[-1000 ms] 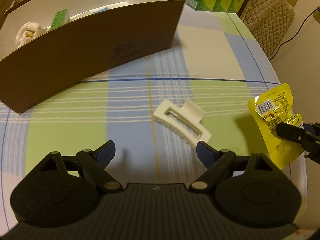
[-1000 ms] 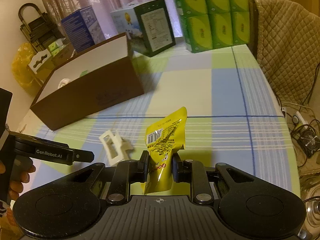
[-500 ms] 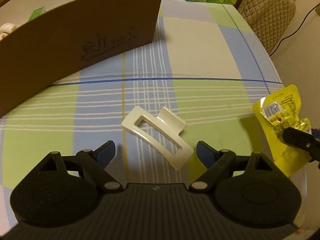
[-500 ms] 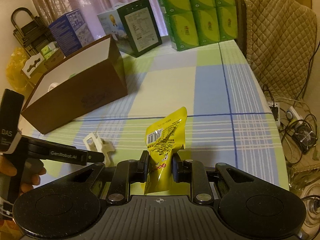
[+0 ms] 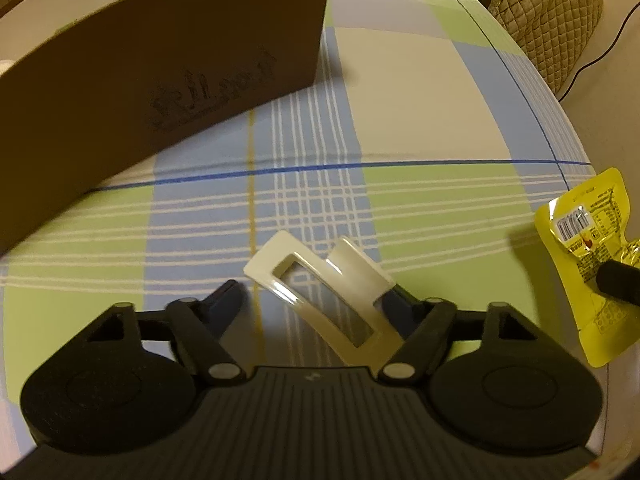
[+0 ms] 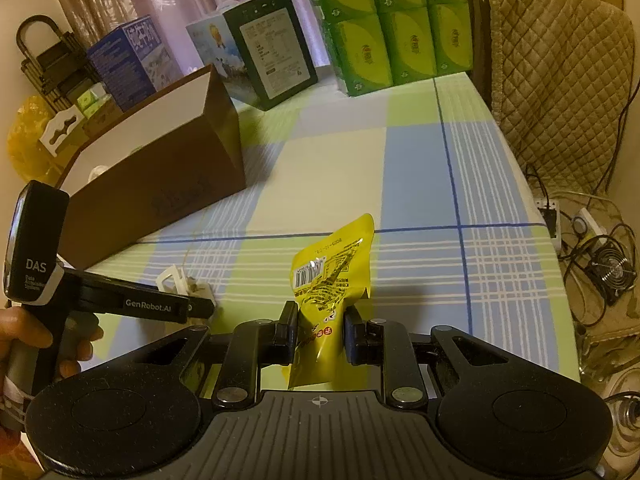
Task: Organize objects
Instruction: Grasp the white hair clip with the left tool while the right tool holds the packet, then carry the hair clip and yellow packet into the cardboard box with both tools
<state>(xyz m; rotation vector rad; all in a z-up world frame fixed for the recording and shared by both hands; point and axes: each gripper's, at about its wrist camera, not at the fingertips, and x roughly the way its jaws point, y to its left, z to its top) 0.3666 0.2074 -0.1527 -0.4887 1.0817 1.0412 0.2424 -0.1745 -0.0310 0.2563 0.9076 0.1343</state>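
The left gripper [image 5: 314, 300] gapes around the clip [image 5: 320, 298], low centre on the cloth: stiff, light, slick plastic, best pinched across its ribs. The right gripper [image 6: 320, 330] squeezes the crinkly pouch [image 6: 330, 292].

Right gripper [image 6: 320, 330] clamped on a yellow snack pouch [image 6: 332, 280], pouch upright between the two pads, barcode facing the camera. Checked tablecloth [image 6: 420, 168] in green, blue and cream beneath. At left, the left gripper [image 6: 152, 304] held by a hand [image 6: 24, 332], reaching in over a white hair clip [image 6: 180, 282]; fingertips hidden behind the clip, so grip unclear. Beyond it, an open brown cardboard box [image 6: 160, 172] with something pale inside, possibly cloth. Far side: a blue carton [image 6: 128, 60], a dark printed box [image 6: 272, 48], stacked green packs [image 6: 392, 24]. Quilted chair cover [image 6: 560, 64] at right, cables and a small fan [image 6: 612, 272] on the floor.
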